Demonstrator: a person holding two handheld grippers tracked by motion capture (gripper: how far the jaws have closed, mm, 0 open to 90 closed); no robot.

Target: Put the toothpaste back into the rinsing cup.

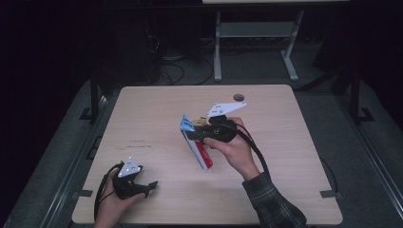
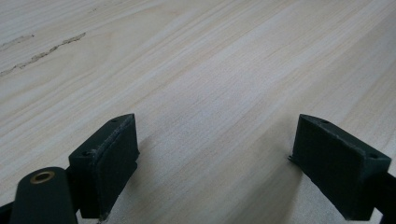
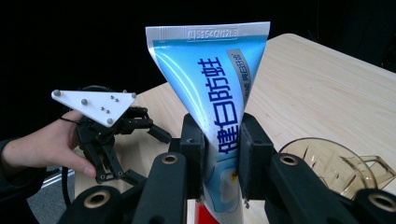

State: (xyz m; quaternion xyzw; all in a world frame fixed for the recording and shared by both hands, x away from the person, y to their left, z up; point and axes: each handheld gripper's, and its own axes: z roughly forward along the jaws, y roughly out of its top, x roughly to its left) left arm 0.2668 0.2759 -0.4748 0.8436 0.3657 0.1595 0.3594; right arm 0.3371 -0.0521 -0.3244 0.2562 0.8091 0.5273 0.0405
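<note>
Your right gripper (image 3: 219,154) clamps the blue-and-white toothpaste tube with a red cap end (image 3: 212,93) — lifted above the pale wooden table (image 1: 157,118), beside a clear plastic cup (image 3: 336,163); your left gripper (image 2: 215,158) rests low near the table's front-left corner — jaws wide, nothing between.

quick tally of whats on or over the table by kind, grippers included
grippers: 2, the left gripper resting open on the table, and the right gripper shut on the tube
toothpaste tube: 1, blue and white with a red end
clear plastic cup: 1
total: 4
</note>
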